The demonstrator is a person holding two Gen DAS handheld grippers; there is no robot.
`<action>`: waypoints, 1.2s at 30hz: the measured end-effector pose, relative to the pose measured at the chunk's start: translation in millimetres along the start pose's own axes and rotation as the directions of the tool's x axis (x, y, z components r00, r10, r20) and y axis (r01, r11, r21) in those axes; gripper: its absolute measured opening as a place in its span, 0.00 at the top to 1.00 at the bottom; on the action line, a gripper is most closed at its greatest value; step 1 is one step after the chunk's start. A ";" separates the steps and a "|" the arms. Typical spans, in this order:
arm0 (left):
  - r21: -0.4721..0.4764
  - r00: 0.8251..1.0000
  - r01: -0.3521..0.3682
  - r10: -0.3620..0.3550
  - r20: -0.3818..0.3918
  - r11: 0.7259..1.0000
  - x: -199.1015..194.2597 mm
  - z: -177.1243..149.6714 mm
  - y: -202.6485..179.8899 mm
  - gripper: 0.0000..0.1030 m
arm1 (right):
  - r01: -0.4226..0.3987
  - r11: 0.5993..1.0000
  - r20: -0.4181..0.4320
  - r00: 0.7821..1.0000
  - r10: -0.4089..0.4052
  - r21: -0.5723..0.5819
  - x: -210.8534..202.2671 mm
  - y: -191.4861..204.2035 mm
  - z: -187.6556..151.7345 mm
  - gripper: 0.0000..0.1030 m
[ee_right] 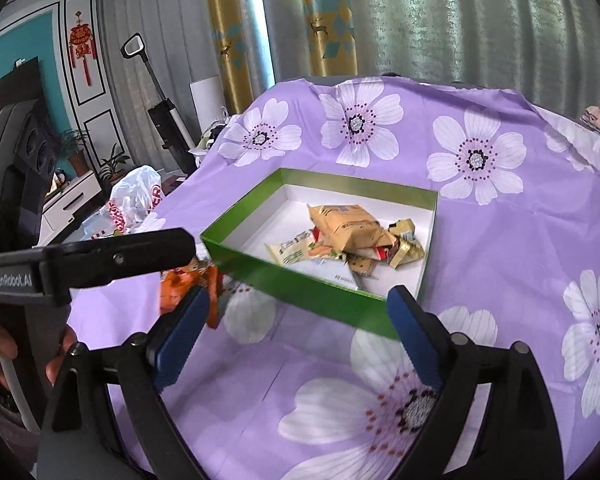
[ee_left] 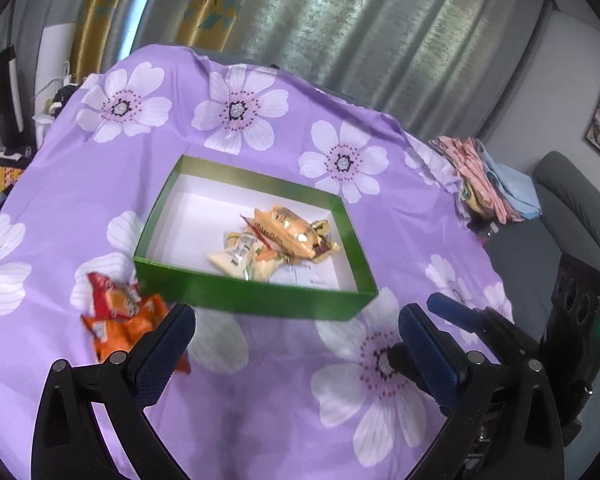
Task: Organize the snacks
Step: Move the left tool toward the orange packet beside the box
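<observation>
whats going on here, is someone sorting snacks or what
A person is putting snacks into an open green cardboard box on a table under a purple flowered cloth, with a handheld gripper in each hand. A pile of wrapped snacks, tan and cream packets among them, already lies in the box. Both the left gripper and the right gripper are open and hold nothing. Some orange and red snack packets lie on the cloth beside the box, not yet sorted.
</observation>
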State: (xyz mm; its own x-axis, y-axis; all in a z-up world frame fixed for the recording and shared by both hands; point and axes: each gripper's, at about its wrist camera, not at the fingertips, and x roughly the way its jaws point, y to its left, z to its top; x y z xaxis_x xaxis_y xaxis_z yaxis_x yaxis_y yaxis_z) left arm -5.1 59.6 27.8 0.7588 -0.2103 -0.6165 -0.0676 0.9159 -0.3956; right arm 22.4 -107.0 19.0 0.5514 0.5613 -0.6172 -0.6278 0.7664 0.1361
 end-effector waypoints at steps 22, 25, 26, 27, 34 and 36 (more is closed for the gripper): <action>-0.057 1.000 -0.028 0.027 -0.016 0.998 -40.2 -42.1 23.0 0.02 | -0.034 0.999 -0.008 0.999 0.034 -0.040 -26.9 39.0 -18.8 0.11; -0.077 0.999 -0.041 0.039 -0.020 0.996 -41.7 -44.7 32.1 0.02 | -0.038 0.998 -0.017 0.999 0.038 -0.048 -24.4 42.5 -19.4 0.11; -0.086 0.999 -0.045 0.044 -0.019 0.995 -42.6 -45.9 36.7 0.02 | -0.041 0.998 -0.019 0.999 0.040 -0.050 -23.1 43.2 -19.6 0.11; -0.093 0.999 -0.050 0.048 -0.019 0.994 -43.7 -47.1 41.0 0.02 | -0.043 0.998 -0.021 0.999 0.042 -0.049 -22.5 43.4 -19.7 0.11; -0.140 0.997 -0.080 0.077 -0.028 0.987 -44.3 -59.4 69.7 0.02 | -0.113 0.994 -0.054 0.992 0.112 -0.013 -7.5 43.5 -24.1 0.11; -0.161 0.996 -0.089 0.084 -0.036 0.983 -42.0 -62.9 78.4 0.02 | -0.138 0.990 -0.069 0.988 0.138 0.003 0.3 44.6 -27.0 0.11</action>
State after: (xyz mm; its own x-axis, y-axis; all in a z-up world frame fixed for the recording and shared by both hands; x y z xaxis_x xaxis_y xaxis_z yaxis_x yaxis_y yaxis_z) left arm -83.0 118.8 -20.2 0.7268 -0.1445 -0.6715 -0.2382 0.8639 -0.4438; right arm -20.3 -81.1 4.0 0.4202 0.6386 -0.6447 -0.6963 0.6825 0.2221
